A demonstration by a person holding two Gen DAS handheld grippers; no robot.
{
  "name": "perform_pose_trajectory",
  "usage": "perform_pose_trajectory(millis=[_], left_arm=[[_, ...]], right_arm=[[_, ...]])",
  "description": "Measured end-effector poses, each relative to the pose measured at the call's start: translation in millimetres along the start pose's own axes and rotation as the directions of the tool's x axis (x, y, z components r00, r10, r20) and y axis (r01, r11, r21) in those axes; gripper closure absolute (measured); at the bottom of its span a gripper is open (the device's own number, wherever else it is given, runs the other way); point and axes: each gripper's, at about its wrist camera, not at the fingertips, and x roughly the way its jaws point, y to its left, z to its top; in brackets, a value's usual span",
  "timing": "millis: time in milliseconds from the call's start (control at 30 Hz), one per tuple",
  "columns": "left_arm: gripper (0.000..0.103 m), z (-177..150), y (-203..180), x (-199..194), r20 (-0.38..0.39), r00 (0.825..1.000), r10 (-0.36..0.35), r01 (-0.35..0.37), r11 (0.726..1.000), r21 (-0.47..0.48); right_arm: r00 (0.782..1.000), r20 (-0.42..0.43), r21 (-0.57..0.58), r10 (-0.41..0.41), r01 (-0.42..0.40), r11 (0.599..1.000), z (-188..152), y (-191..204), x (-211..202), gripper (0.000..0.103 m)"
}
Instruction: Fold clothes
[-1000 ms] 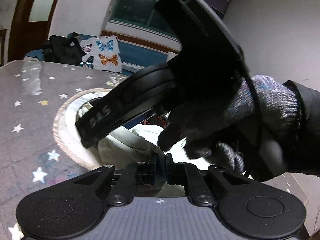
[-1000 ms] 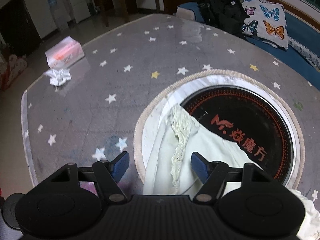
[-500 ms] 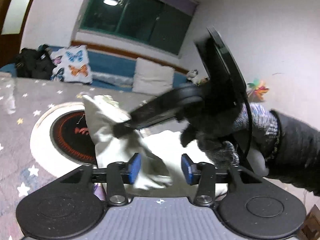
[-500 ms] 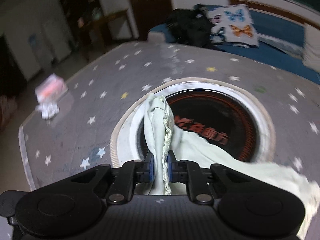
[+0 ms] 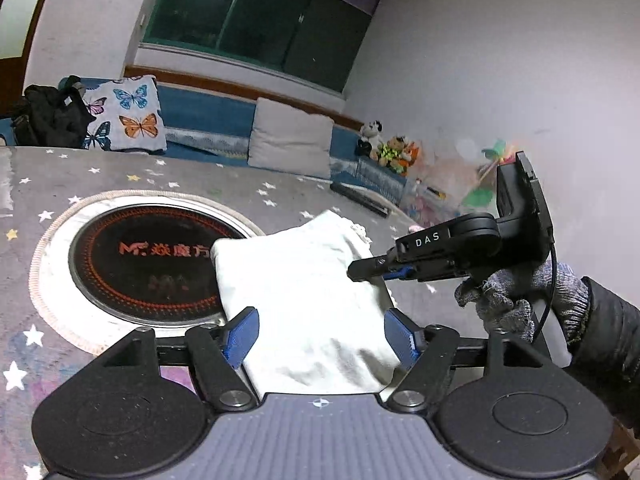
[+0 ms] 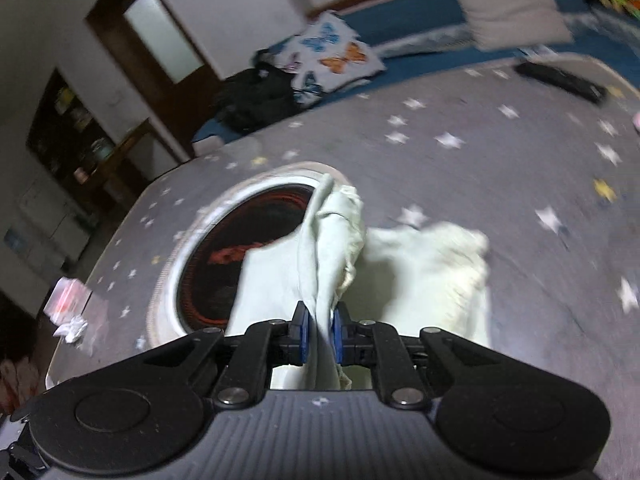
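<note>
On the bench: one cream garment (image 5: 304, 292) lies partly over the round black hotplate (image 5: 144, 256) and partly on the star-print cover (image 5: 240, 184).
Just changed, left claw: my left claw (image 5: 320, 336) was pinched shut a second ago; now its blue pads stand wide apart, empty, with the cloth lying flat between them.
Just changed, right claw: my right claw (image 6: 320, 332) was open over the cloth a second ago; now it is closed on a bunched edge of the garment and lifts it, the view blurred by motion.
Meaning for the fold: I judge that a fold is under way, my right side carrying an edge across while my left has let go.
Garments counted: one.
Claws counted: two, one holding, one free.
Hotplates counted: one.
Cushions on the bench seat behind: two, a butterfly cushion (image 5: 128, 116) and a grey cushion (image 5: 290, 142).
</note>
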Motion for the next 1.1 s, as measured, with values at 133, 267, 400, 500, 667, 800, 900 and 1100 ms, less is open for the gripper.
perform_pose_trajectory(millis=[133,267,400,500,667,800,900,1100], left_arm=[[0.028,-1.6,-3.1,7.8,-0.024,1.0,0.014,-0.013,1.0,0.017],[0.028,-4.7,-6.2,10.5,-0.037,0.999,0.021,-0.02,0.999,0.027],[0.028,-5.9,-6.9,18.7,-0.054,0.998,0.023,-0.02,0.999,0.042],[0.028,-8.3,-9.4,26.1,-0.076,0.997,0.033,-0.028,0.998,0.064],[0.029,-14.5,-15.0,36.0,-0.109,0.993,0.044,-0.03,0.991,0.133],[0.038,-24.7,-23.8,41.9,-0.122,0.991,0.05,-0.023,0.976,0.218],[0.043,-32.9,-31.3,45.8,-0.126,0.991,0.054,-0.015,0.958,0.288],[0.053,-47.6,-42.2,55.3,-0.153,0.987,0.052,0.011,0.922,0.388]], right_arm=[[1.0,0.016,0.046,0.022,-0.023,0.999,-4.2,-12.3,-2.2,0.093],[0.996,0.075,0.046,0.046,-0.05,0.998,2.8,-14.7,-18.8,0.093],[0.995,0.101,0.073,0.002,-0.01,0.997,4.2,-29.3,-23.8,0.093],[0.997,0.079,0.121,-0.019,0.009,0.993,-0.3,-48.2,-16.4,0.087],[0.993,0.106,0.128,-0.056,0.043,0.991,-12.4,-58.1,-34.5,0.084],[0.994,0.102,0.062,-0.047,0.04,0.997,-30.1,-47.1,-60.9,0.079],[0.996,0.078,0.014,-0.034,0.033,0.999,-49.2,-37.5,-73.0,0.079],[0.996,0.066,-0.04,-0.051,0.054,0.998,-78.7,-30.8,-81.7,0.079]])
